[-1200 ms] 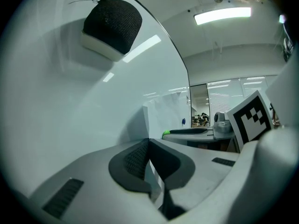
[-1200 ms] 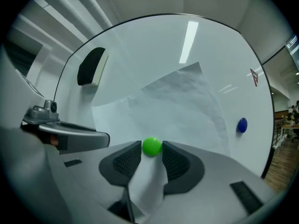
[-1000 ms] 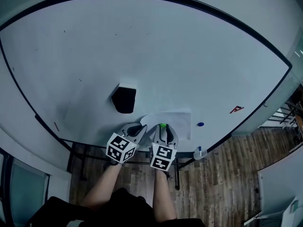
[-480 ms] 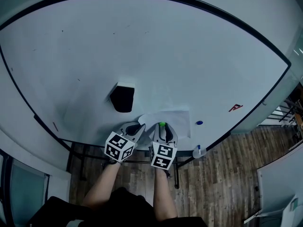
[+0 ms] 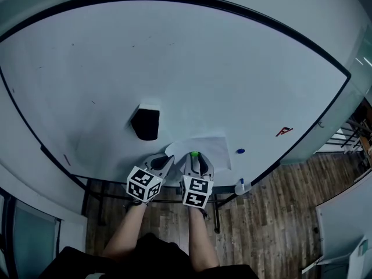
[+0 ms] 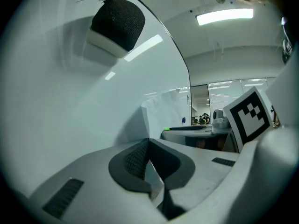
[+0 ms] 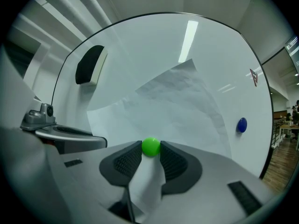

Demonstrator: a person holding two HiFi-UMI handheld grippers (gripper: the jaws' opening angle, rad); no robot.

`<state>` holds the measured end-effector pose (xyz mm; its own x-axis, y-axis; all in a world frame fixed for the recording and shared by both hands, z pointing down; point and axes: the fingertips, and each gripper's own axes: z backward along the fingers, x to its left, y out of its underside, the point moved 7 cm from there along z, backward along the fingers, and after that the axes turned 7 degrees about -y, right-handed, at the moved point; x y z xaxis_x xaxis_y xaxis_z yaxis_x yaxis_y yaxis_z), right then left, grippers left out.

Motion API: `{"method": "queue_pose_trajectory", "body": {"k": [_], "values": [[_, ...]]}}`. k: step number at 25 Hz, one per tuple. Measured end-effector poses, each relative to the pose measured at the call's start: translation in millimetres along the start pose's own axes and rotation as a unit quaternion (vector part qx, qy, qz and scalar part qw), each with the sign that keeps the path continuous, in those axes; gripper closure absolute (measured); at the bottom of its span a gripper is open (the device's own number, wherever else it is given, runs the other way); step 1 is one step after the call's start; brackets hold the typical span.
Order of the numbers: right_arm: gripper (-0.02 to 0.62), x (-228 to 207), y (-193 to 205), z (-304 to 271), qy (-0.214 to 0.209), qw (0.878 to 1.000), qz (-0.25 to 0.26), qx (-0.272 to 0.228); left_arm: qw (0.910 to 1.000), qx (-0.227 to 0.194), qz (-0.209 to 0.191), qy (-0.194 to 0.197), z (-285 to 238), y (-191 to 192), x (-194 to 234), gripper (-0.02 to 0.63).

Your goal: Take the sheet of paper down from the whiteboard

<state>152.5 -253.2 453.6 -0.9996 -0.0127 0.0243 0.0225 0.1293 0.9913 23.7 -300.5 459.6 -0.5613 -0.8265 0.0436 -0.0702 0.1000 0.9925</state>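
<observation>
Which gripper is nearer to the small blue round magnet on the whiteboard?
Right. In the head view the right gripper is left of the small blue round magnet; the left gripper is farther left, beyond the right one.

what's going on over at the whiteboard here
A person stands at the whiteboard with a gripper in each hand. The right gripper is shut on a green magnet sitting on the sheet of paper. The left gripper pinches the sheet's left edge. The sheet is not yet down. A blue magnet sits on the board just off its right side.
</observation>
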Motion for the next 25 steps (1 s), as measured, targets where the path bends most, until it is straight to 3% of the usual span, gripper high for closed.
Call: {"method": "queue_pose_trajectory", "body": {"k": [25], "values": [[0.462,-0.6,4.2,1.2,-0.008,1.000,0.011,0.008,0.9998,-0.001,-0.005,-0.020,3.9,2.8,-0.3,0.586]]}}
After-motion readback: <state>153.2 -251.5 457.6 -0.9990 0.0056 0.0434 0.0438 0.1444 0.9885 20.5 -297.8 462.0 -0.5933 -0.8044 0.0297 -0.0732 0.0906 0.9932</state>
